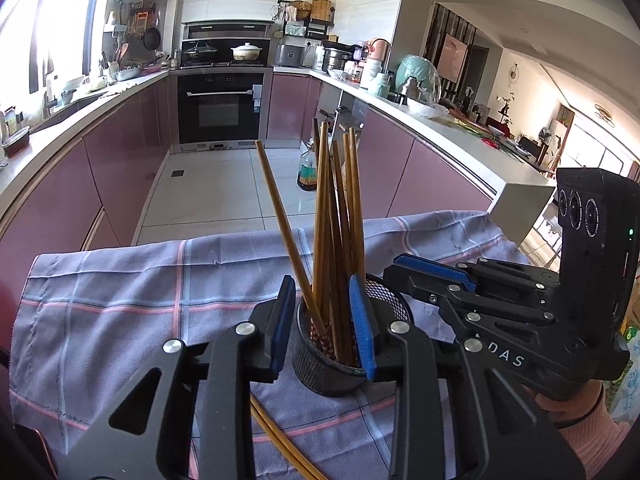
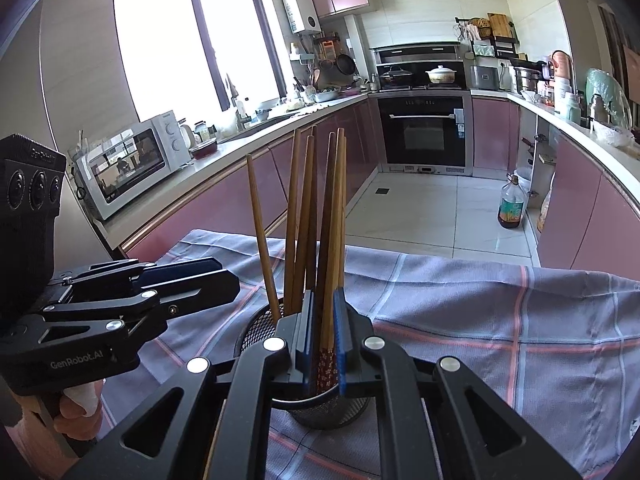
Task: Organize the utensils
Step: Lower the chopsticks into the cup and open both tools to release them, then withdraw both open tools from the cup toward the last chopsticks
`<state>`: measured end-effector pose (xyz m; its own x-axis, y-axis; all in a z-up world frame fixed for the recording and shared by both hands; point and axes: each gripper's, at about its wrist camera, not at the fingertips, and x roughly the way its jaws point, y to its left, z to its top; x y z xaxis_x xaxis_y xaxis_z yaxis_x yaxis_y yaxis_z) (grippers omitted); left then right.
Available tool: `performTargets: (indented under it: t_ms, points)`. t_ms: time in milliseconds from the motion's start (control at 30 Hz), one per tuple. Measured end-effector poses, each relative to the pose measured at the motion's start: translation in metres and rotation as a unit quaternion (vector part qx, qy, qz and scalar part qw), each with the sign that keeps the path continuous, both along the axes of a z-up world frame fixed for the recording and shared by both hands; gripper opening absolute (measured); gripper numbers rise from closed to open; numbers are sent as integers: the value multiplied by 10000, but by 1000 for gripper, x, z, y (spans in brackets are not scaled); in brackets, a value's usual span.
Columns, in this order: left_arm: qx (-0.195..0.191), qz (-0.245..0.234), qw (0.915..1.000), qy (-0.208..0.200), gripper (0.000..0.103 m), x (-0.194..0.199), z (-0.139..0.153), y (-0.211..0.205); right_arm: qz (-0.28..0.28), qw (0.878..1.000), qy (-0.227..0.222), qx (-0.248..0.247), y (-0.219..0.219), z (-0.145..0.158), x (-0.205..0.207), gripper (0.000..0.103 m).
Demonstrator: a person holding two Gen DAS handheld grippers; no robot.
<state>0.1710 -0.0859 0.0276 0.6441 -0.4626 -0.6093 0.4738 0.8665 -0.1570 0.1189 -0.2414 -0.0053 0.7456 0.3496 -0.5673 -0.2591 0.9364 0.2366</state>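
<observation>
A black mesh holder [image 1: 320,372] stands on a purple checked cloth [image 1: 120,300] and holds several wooden chopsticks [image 1: 340,220], standing up. My left gripper [image 1: 324,320] is open, its blue pads either side of the holder's rim and the sticks. More loose chopsticks [image 1: 280,440] lie on the cloth under it. In the right wrist view the holder [image 2: 328,412] sits below my right gripper [image 2: 323,336], which is shut on a pair of chopsticks [image 2: 329,280] with patterned lower ends, standing in the holder. The right gripper shows in the left wrist view [image 1: 436,272], and the left one in the right wrist view [image 2: 192,276].
The cloth covers a table whose far edge drops to a tiled kitchen floor. Pink cabinets run along both sides, with an oven [image 1: 220,108] at the back. An oil bottle [image 2: 511,208] stands on the floor. A microwave [image 2: 132,164] sits on the left counter.
</observation>
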Motion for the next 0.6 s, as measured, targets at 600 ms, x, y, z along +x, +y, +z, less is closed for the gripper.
performTargets:
  t_ms: [600]
  points:
    - [358,618,9950,-700,57,-63,-1,33,319,9993,-204,-6,8,2,-50,32]
